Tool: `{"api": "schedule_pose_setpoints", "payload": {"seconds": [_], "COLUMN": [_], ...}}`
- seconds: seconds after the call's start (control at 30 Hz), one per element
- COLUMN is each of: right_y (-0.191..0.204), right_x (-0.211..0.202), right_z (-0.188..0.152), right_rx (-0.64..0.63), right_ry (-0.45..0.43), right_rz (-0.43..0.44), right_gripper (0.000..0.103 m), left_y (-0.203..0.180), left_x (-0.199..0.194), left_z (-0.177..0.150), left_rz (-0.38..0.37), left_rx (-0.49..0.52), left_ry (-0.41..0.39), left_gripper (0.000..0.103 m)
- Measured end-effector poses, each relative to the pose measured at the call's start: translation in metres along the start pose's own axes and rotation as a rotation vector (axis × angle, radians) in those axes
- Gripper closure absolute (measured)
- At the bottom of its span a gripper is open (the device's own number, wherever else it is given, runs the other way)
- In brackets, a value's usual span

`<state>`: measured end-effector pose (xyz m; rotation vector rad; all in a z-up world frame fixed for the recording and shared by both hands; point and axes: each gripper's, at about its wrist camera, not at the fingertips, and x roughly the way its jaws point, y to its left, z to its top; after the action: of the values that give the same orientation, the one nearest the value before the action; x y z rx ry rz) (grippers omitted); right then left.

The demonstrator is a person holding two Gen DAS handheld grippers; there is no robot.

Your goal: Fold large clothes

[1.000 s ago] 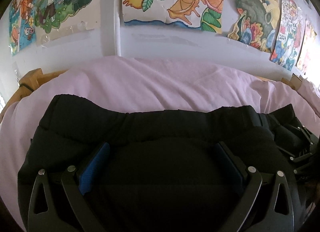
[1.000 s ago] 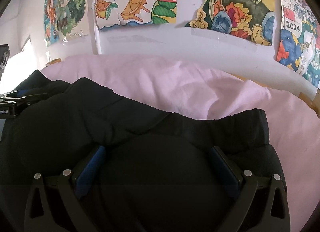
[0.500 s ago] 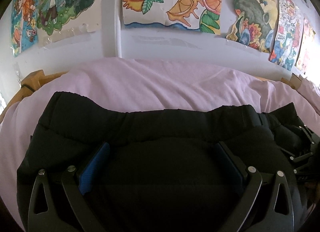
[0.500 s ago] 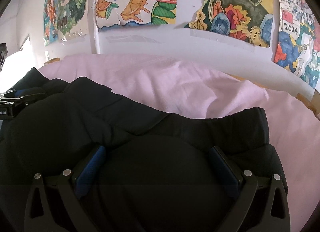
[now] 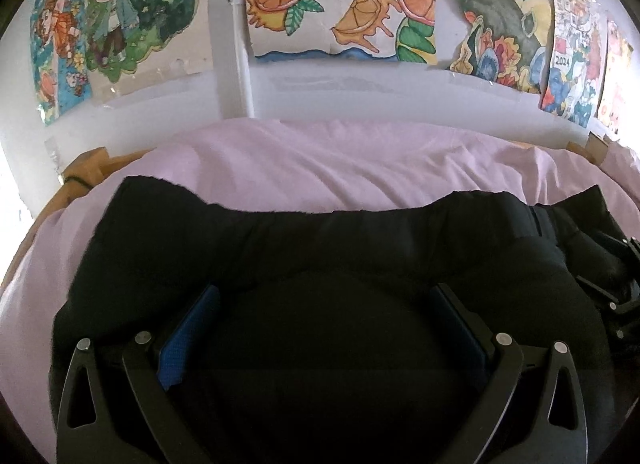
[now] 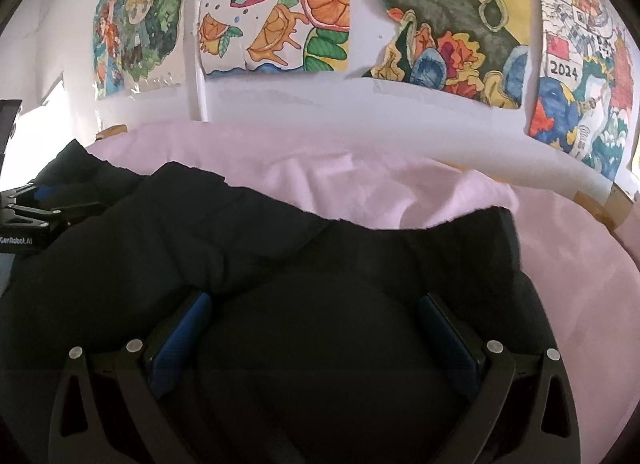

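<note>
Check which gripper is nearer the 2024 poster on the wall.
Right. The right gripper sits toward the bed's right side, where the 2024 poster looms large; the left gripper is further left, with the poster small at its view's far right.

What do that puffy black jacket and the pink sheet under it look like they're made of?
The puffy black jacket looks like matte synthetic shell over soft padding: it bulges in quilted rolls. The pink sheet looks like thin woven cotton or similar, matte with fine soft creases. Neither fibre is certain.
</note>
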<state>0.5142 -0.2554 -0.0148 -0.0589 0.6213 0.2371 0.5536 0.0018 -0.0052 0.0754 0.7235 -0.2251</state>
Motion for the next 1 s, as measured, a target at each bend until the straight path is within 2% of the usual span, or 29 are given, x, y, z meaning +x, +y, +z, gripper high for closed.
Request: {"api": "schedule_pose_setpoints", "payload": {"seconds": [0.17,0.3,0.5,0.6,0.7,0.87,1.0], "right_y": [-0.017,-0.034,-0.05,-0.057,-0.064,-0.075,-0.087], "right_x": [-0.027,-0.049,-0.084,-0.099,-0.107,-0.115,-0.109], "right_z": [0.0,-0.001,-0.001,-0.002,-0.006,-0.016,-0.03], "right_rx": [0.056,0.093,0.095,0.085,0.113,0.153,0.203], "right_ry": [0.014,0.018,0.0,-0.01,-0.009,0.011,0.079], "right_rz": [0.082,0.109,0.157,0.189,0.224,0.262,0.247], "right_gripper": [0.0,0.0,0.0,0.0,0.0,0.0,0.0], "left_y": [0.003,0.001,-0.017,-0.024,-0.029,-0.03,-0.019], "left_x": [-0.024,-0.046,-0.082,-0.092,-0.102,-0.118,-0.125], "left_z": [0.003,0.007,0.008,0.006,0.003,0.0,-0.006], "left_rz": [0.031,0.039,-0.002,-0.047,-0.084,-0.07,-0.055], "left_rx": [-0.06,-0.08,-0.089,-0.142,-0.194,-0.224,-0.22], "left_ry": [0.029,0.032,0.029,0.052,0.071,0.058,0.028], "left_gripper": [0.001,0.001,0.001,0.001,0.001,0.001,0.001]}}
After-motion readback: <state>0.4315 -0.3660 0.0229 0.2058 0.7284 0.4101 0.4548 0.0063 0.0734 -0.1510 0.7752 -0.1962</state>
